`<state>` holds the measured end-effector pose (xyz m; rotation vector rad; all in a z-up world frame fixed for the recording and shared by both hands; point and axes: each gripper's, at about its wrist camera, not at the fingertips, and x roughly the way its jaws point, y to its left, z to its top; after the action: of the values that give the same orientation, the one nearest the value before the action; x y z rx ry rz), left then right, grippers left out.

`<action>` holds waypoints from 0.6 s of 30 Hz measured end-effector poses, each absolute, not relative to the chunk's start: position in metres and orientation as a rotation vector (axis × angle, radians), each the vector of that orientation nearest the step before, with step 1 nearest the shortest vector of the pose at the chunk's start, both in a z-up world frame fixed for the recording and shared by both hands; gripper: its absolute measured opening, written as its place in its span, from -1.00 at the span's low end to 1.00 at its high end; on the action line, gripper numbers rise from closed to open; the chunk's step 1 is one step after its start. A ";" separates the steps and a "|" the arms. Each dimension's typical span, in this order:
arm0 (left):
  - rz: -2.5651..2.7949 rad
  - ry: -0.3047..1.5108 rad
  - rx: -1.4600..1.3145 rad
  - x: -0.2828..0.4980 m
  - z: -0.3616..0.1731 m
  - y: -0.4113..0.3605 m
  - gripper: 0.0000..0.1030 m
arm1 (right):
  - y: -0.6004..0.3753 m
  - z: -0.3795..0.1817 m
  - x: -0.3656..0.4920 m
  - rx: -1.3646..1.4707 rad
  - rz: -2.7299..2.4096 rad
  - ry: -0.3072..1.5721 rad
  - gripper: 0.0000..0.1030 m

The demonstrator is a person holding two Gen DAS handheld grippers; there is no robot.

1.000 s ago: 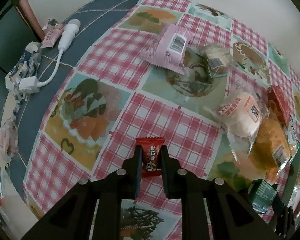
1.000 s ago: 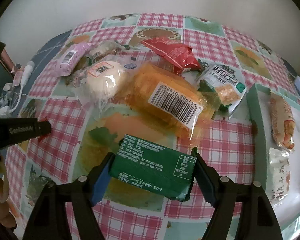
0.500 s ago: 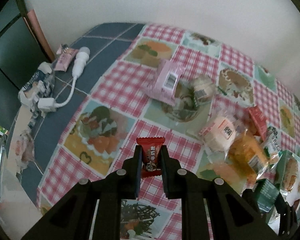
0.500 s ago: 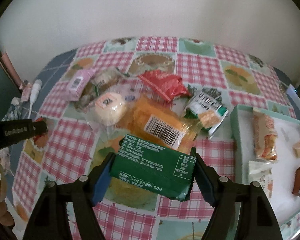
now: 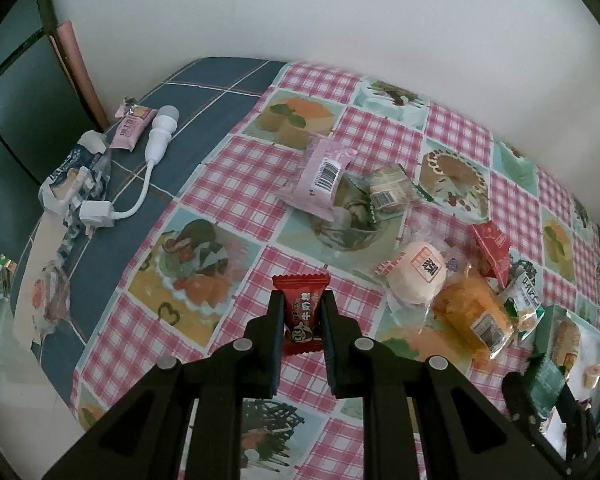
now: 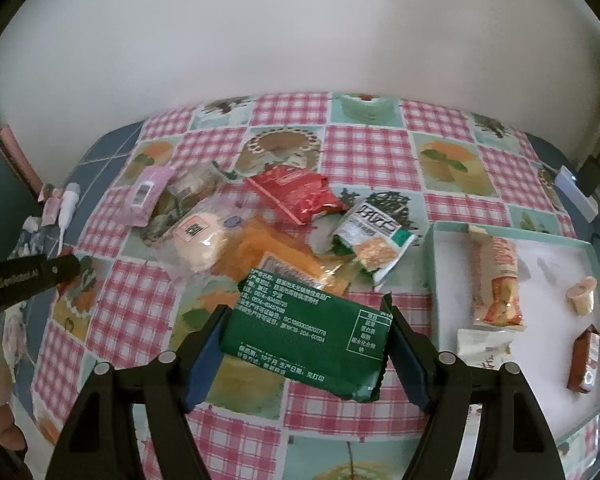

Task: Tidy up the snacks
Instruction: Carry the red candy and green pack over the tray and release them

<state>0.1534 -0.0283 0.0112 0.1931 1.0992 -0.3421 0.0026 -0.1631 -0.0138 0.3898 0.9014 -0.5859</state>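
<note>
**Both grippers loaded above the table**

Red candy (image 5: 302,309) pinched upright in left gripper (image 5: 302,312). Green snack packet (image 6: 308,340) clamped flat across right gripper (image 6: 308,344). Snack pile (image 6: 236,232) ahead of it on checkered tablecloth (image 6: 364,156); tray (image 6: 434,264) to its right, holding snacks.

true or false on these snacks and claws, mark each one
1. The left claw is shut on a small red candy. True.
2. The right claw holds a green packet. True.
3. The tray is empty. False: it holds several snacks, among them a long orange-and-white packet.
4. The green packet lies flat on the tablecloth. False: it is held up between the claw's fingers.
5. A pink packet lies on the tablecloth with its barcode showing. True.
</note>
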 end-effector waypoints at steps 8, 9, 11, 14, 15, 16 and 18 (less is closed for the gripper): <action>-0.399 1.077 0.211 0.130 0.025 -0.054 -0.65 | -0.186 -0.008 -0.016 0.422 -0.625 0.885 0.51; -0.411 1.074 0.213 0.127 0.027 -0.058 -0.65 | -0.189 -0.007 -0.020 0.429 -0.632 0.882 0.51; -0.440 1.067 0.217 0.118 0.032 -0.067 -0.65 | -0.200 -0.004 -0.030 0.445 -0.654 0.870 0.51; -0.464 1.047 0.243 0.102 0.039 -0.082 -0.65 | -0.214 0.000 -0.044 0.464 -0.688 0.855 0.51; -0.475 1.040 0.254 0.095 0.041 -0.088 -0.65 | -0.220 0.002 -0.049 0.471 -0.697 0.850 0.51; -0.489 1.035 0.263 0.088 0.043 -0.094 -0.65 | -0.227 0.003 -0.056 0.482 -0.711 0.841 0.51; -0.518 1.025 0.284 0.074 0.045 -0.107 -0.65 | -0.238 0.006 -0.068 0.502 -0.731 0.828 0.51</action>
<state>0.0741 -0.1071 0.0452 0.2839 1.0250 -0.5178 -0.0680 -0.2377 0.0064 0.5020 0.8280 -0.7311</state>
